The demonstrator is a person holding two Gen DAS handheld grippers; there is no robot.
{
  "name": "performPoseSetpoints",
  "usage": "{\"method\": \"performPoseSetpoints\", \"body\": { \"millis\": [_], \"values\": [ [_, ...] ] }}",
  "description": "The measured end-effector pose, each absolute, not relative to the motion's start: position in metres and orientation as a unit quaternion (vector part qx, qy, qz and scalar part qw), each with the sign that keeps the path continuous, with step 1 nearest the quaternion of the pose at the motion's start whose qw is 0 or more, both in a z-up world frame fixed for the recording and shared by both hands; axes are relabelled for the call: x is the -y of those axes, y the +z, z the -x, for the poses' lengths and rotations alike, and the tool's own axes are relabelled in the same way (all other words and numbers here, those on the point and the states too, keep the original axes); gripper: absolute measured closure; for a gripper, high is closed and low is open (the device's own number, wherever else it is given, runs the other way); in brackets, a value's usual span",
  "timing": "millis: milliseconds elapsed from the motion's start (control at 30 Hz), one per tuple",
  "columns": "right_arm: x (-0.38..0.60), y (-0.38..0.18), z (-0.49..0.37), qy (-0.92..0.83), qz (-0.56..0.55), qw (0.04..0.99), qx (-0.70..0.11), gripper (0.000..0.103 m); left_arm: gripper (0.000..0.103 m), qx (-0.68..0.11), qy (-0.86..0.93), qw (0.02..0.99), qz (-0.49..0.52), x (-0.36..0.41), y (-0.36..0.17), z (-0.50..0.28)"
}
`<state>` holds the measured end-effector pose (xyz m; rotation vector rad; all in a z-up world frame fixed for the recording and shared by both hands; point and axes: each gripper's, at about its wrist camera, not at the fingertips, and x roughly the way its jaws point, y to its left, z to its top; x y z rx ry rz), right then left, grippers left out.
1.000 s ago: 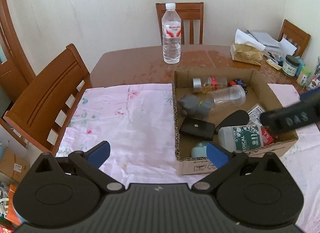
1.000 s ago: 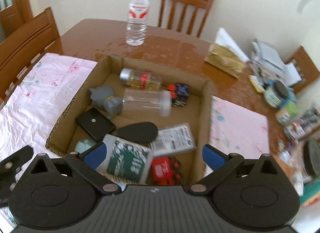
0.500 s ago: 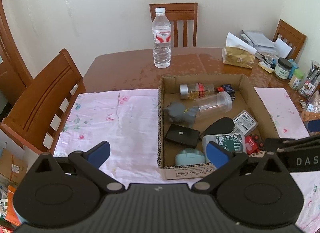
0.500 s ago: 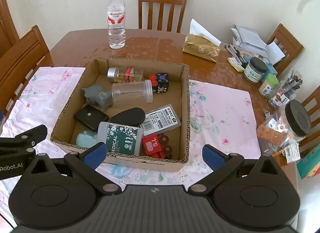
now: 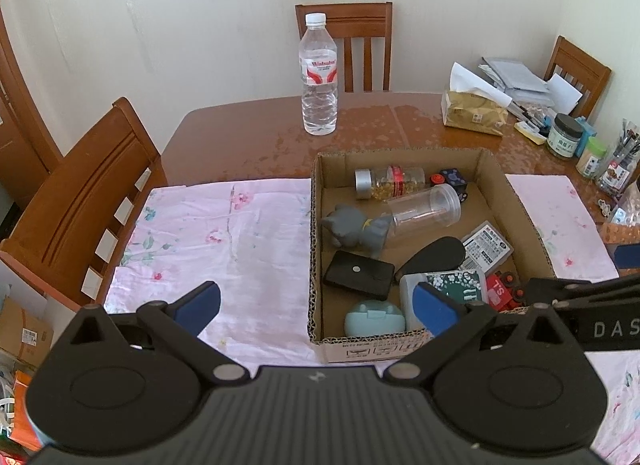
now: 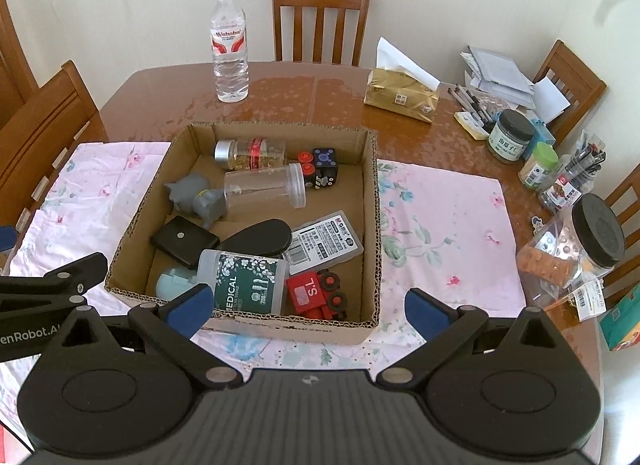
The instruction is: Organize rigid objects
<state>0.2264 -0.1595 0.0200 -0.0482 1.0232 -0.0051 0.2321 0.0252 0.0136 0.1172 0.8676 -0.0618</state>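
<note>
An open cardboard box (image 6: 370, 225) (image 5: 314, 249) sits on the pink floral cloth. It holds several items: a clear jar (image 6: 262, 187), a pill bottle (image 6: 250, 153), a grey toy cat (image 6: 196, 199), a black case (image 6: 182, 239), a green medical bottle (image 6: 244, 281), a red toy truck (image 6: 316, 293), a teal case (image 5: 374, 319) and a carded pack (image 6: 324, 241). My left gripper (image 5: 316, 305) is open and empty above the box's near left corner. My right gripper (image 6: 306, 305) is open and empty above the box's near edge.
A water bottle (image 5: 319, 77) stands on the brown table behind the box. A tissue pack (image 6: 402, 95), jars (image 6: 510, 137) and pens crowd the right side. A big jar with a black lid (image 6: 588, 241) stands at the right edge. Wooden chairs (image 5: 92, 201) surround the table.
Both grippers have pulled back and risen from the box, so the view is wider. Their jaws stay open. The box contents have not moved.
</note>
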Motion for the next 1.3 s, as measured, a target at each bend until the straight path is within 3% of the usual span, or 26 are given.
{"method": "performPoseSetpoints", "body": {
  "millis": [1300],
  "values": [
    [0.1699,0.0273,-0.2234,-0.013,0.011,0.879,-0.477,0.000,0.001,-0.424,-0.038,0.902,-0.067,-0.0169,0.0206,-0.2313]
  ]
}}
